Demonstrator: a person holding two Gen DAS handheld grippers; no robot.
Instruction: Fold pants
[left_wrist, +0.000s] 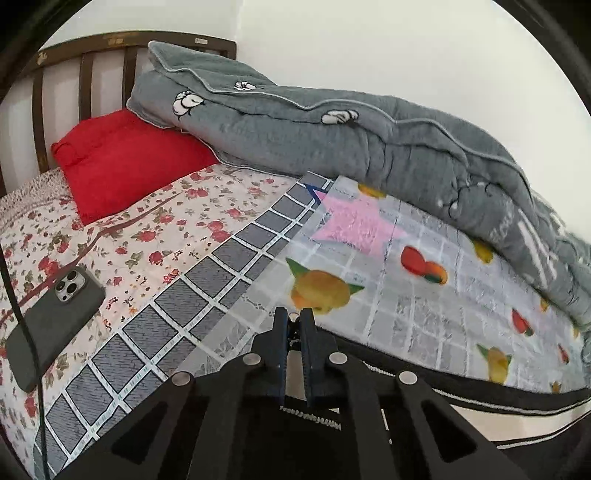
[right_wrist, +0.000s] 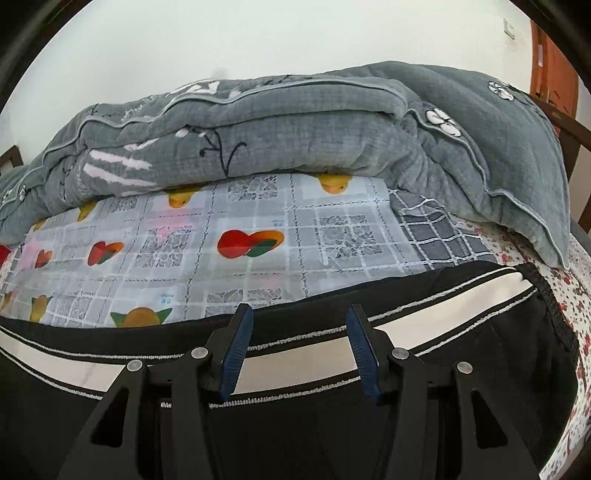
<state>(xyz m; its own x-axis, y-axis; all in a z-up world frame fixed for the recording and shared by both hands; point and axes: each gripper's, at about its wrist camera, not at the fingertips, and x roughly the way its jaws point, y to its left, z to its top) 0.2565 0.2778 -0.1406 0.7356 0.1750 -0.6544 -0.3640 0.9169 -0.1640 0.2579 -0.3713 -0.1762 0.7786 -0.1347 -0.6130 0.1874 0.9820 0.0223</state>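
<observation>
- So far, little is folded: the left gripper (left_wrist: 294, 320) is pinched together at the near edge of the black pants with white side stripes (right_wrist: 332, 354), seemingly on fabric.
- Right gripper (right_wrist: 299, 325) stands apart above the stripe, gripping nothing.
- One pants, spread on the fruit-print plastic sheet (right_wrist: 229, 266); beyond, one grey quilt (left_wrist: 332, 140), one red pillow (left_wrist: 125, 162), one dark phone (left_wrist: 55, 321).

A plain white wall (left_wrist: 369, 48) rises behind a bed with a dark wooden slatted headboard (left_wrist: 85, 62). A brown wooden door (right_wrist: 554, 70) stands at the right wrist view's far right edge. Light is soft and even.
</observation>
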